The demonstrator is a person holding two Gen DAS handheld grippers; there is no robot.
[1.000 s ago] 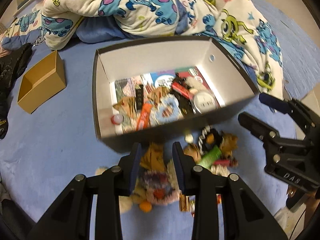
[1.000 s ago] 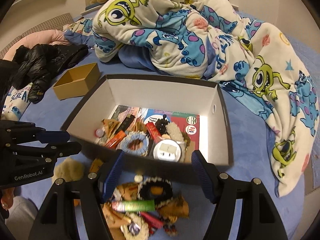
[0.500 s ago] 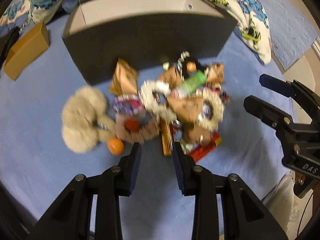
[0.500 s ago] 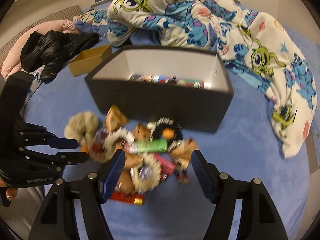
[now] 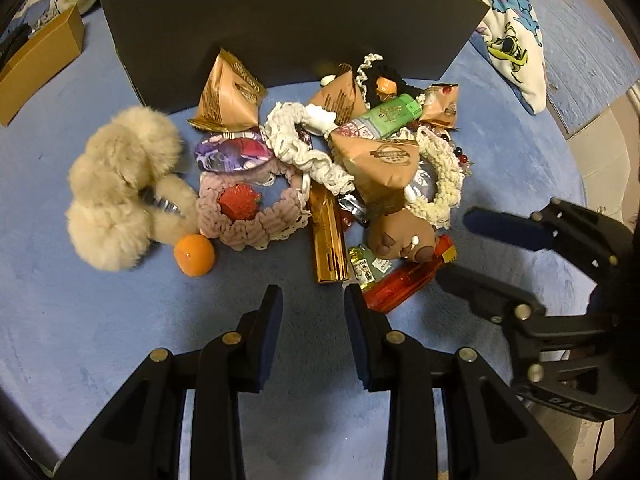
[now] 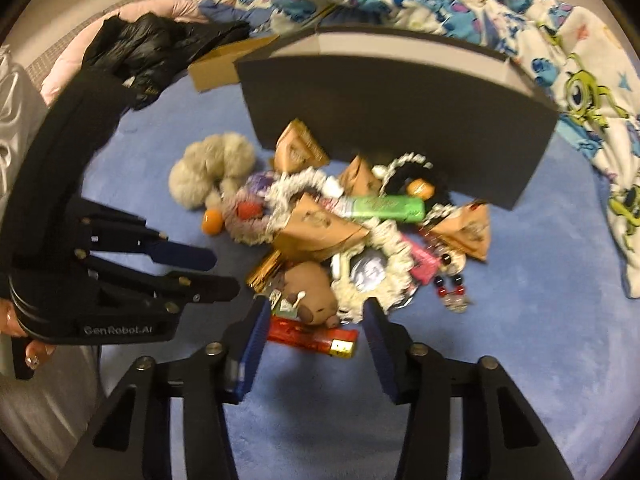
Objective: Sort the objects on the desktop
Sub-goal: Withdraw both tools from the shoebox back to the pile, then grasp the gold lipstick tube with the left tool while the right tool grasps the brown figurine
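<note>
A heap of small objects lies on the blue bed surface in front of a dark box (image 5: 288,20) (image 6: 400,120). It holds a fluffy beige scrunchie (image 5: 120,188) (image 6: 208,168), an orange ball (image 5: 194,255), a gold bar (image 5: 327,236), a red wrapped bar (image 5: 408,280) (image 6: 312,338), a brown plush (image 5: 400,236) (image 6: 310,294), a green tube (image 5: 384,120) (image 6: 384,207) and tan snack packets (image 5: 228,96). My left gripper (image 5: 313,300) is open and empty, just short of the gold bar. My right gripper (image 6: 314,312) is open and empty, its fingers either side of the plush and red bar.
A small cardboard box (image 5: 36,60) stands at the left of the dark box. A cartoon-print quilt (image 6: 520,20) is bunched behind and to the right. A black jacket (image 6: 160,44) lies at the far left. The bed edge runs along the right in the left wrist view.
Both grippers have dropped lower and closer to the heap. The box's inside has gone out of sight behind its front wall. Both stay open and empty.
</note>
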